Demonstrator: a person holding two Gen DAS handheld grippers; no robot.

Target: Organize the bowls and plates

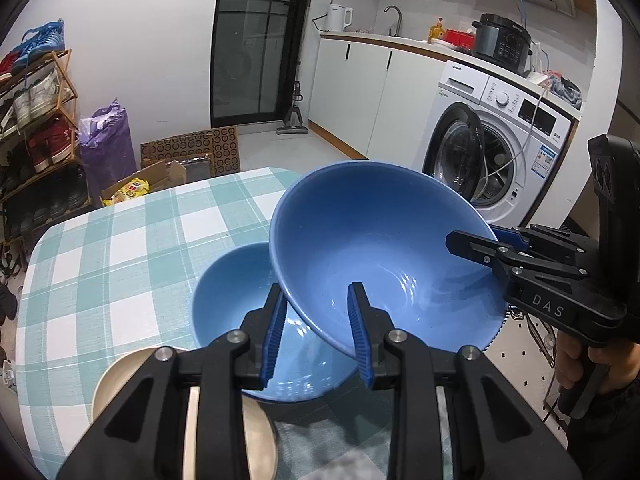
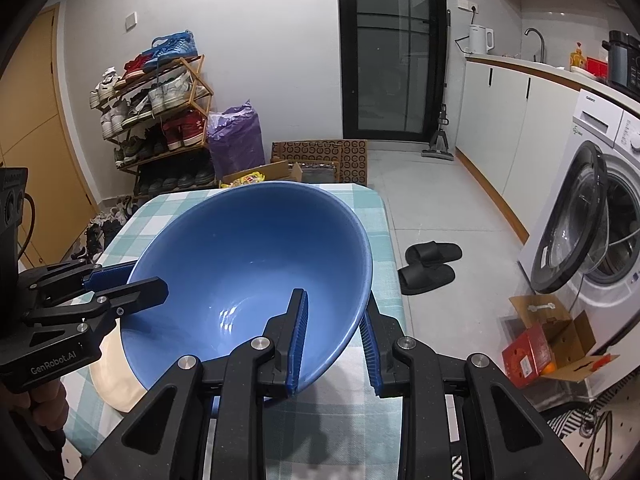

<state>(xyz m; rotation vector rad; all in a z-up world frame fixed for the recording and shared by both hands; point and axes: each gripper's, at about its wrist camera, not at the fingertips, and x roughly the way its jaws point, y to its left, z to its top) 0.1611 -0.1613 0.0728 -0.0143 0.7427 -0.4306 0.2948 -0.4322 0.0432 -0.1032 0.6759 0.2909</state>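
A large blue bowl [image 1: 380,240] [image 2: 248,264] hangs tilted above the table, carried by both grippers. My left gripper [image 1: 315,286] [image 2: 136,278] is shut on its near rim, one pad inside the bowl and one outside. On the opposite rim my right gripper [image 2: 334,296] [image 1: 472,240] is shut the same way. Beneath the lifted bowl a second blue bowl [image 1: 232,300] sits on the checked tablecloth [image 1: 120,240]. A cream plate [image 1: 120,376] [image 2: 116,380] lies beside it near the front edge, partly hidden by the gripper body.
A washing machine [image 1: 520,120] [image 2: 608,184] with its door open stands to the right of the table. Black slippers [image 2: 430,264] and an open cardboard box [image 2: 552,344] lie on the floor. A shoe rack [image 1: 36,120] and a purple bag [image 1: 108,140] stand beyond the table.
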